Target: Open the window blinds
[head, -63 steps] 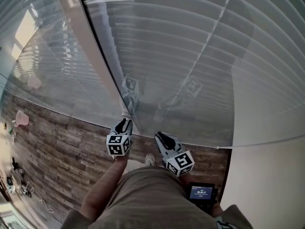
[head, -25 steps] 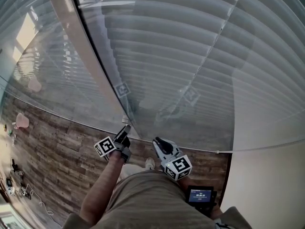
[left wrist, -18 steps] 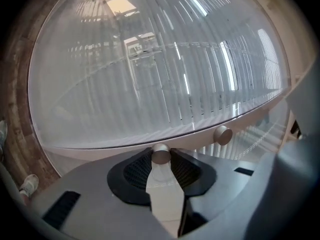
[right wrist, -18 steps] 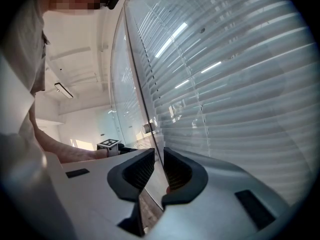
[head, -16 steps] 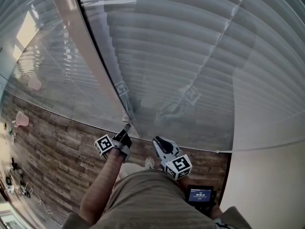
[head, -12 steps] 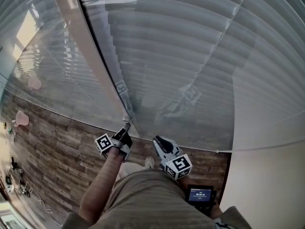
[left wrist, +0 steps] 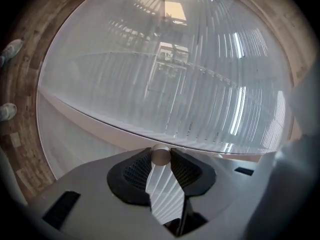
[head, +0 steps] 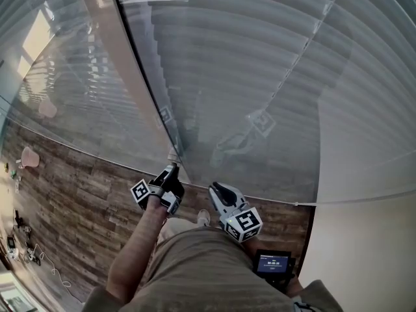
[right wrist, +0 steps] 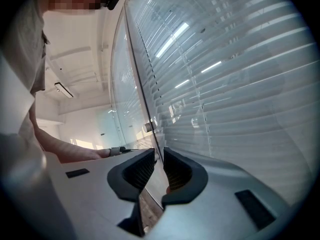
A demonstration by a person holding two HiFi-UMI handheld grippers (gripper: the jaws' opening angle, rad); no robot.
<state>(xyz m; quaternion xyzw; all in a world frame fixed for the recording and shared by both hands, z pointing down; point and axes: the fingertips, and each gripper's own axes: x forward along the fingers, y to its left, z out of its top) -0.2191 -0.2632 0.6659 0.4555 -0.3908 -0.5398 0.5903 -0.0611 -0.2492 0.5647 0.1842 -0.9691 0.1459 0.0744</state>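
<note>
Clamping the wand (left wrist: 160, 155) by its end, the left gripper (head: 172, 170) faces the blinds (head: 260, 77) just ahead; the right gripper (head: 215, 188) beside it stands apart, empty.

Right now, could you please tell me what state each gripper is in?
Left gripper: closed on the end of the blind rod.
Right gripper: open, holding nothing.

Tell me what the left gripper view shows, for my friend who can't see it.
The dark jaws of the left gripper pinch the round end of a pale rod. Behind it, white window blinds fill the view, with thin bright gaps between the slats. A wood-plank floor with two shoes curves along the left edge.
</note>
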